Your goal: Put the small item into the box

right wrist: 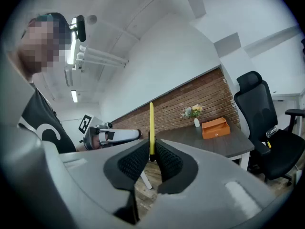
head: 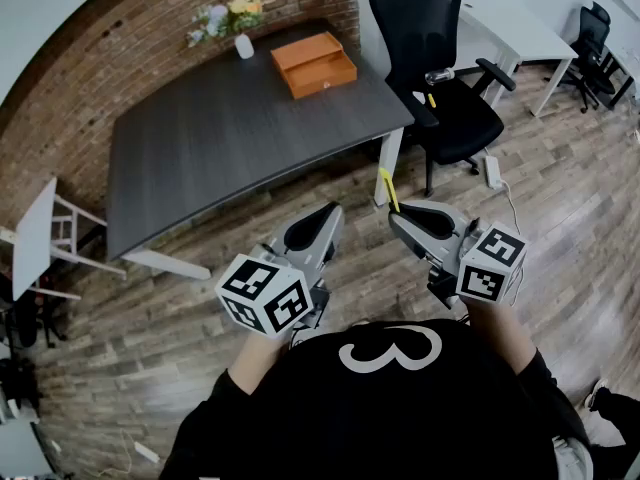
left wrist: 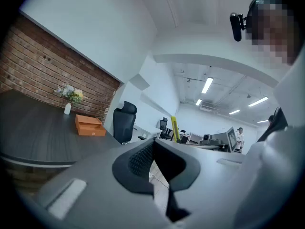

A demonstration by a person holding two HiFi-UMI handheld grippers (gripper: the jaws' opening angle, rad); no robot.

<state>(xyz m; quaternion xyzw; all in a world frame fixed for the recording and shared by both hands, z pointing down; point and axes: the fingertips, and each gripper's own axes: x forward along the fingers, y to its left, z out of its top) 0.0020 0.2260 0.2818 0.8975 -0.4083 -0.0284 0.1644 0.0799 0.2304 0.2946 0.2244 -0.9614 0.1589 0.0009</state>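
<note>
Up front, right gripper [right wrist: 151, 155] is clamped on a thin yellow stick [right wrist: 151, 123], which points straight out past the tips toward the table [head: 230, 138]. The orange box [head: 313, 63] sits well apart on it, with an office chair [head: 440, 78] beside. Left gripper [left wrist: 152, 144] is closed on nothing.

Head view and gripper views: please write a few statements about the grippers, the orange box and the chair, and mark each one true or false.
1. The right gripper is shut on a yellow stick. True.
2. The left gripper also holds an item. False: its jaws are together with nothing between them.
3. The orange box stands on the floor. False: it stands on the dark table, near a white vase of flowers.
4. A black office chair stands beside the table. True.
</note>
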